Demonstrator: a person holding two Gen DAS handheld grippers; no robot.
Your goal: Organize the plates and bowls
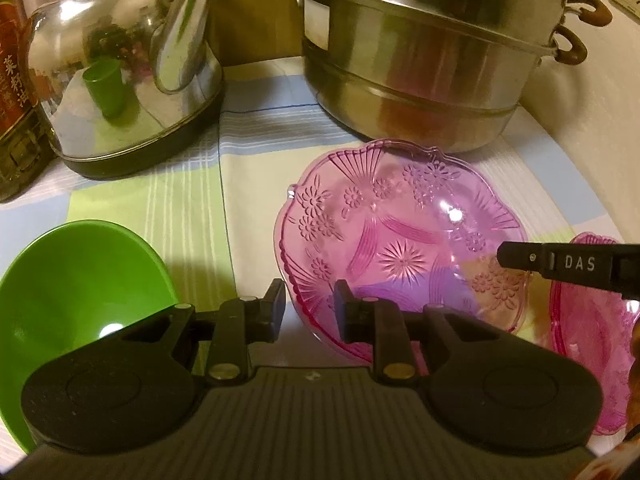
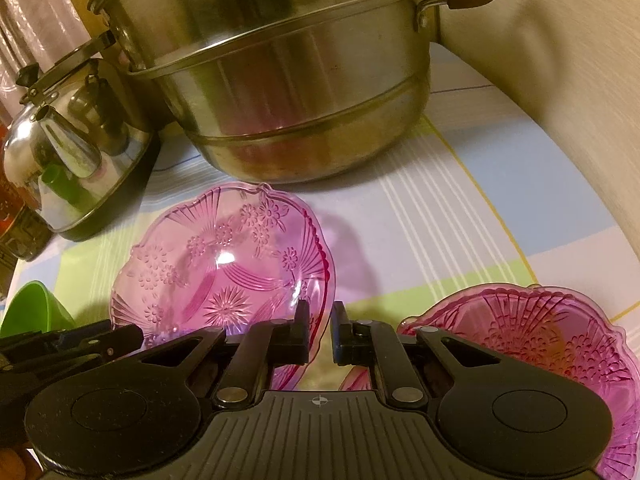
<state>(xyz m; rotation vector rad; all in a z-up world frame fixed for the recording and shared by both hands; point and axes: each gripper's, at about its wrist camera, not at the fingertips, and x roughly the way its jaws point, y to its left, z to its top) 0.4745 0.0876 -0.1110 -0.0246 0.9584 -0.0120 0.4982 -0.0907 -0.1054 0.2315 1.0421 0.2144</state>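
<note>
Right now the left hand-held gripper [image 1: 310, 308] straddles the near left rim of a pink pressed-pattern plate [image 1: 400, 232] that sits on the tabletop [image 1: 180, 208], which is covered by a checked cloth in pale blue, green and white. Its 2 fingers stand a little apart with the rim running between them; whether the pads actually bite on the rim I cannot tell.

The right hand-held gripper [image 2: 321, 328] comes in over the opposite, right side of the same plate. Its fingers are pressed together to a narrow slit, and the plate's rim runs down into that slit, so it pinches the rim. In the left wrist view its black tip lies across the plate's right edge.

A 2nd pink plate [image 2: 540, 344] of the same pattern lies just to the right of the 1st, close by the right hand-held gripper. A green bowl [image 1: 72, 280] sits on the cloth to the left, apart from the plate.

Behind the 1st plate stands a large 2-tier steel steamer pot [image 1: 420, 80] with brown handles, its base just beside the plate's far rim. A shiny steel kettle [image 1: 120, 80] stands to its left, and an oil bottle [image 1: 16, 80] is at the far left edge.
</note>
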